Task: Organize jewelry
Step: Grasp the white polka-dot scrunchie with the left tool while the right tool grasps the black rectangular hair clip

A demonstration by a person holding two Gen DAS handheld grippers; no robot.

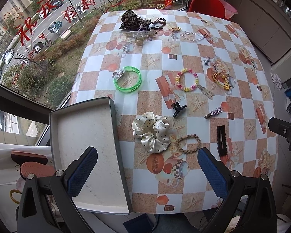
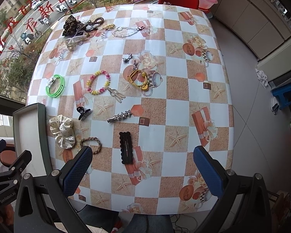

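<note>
Both hand-held grippers, left (image 1: 147,167) and right (image 2: 142,167), are hovering spread and empty; sorting is seemingly just starting. Cream polka-dot satin scrunchie (image 1: 150,134) is lying beside the shallow grey cardboard tray (image 1: 114,116) on the desk (image 1: 203,184), needing a pinch.

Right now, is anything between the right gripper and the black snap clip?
Nothing visible. The right gripper is open and the black clip lies flat on the tablecloth just ahead of its fingers. The braided tie lies to the left, apart from it.

Scattered hair accessories (image 2: 126,147) on checkered table (image 2: 184,89)
</note>
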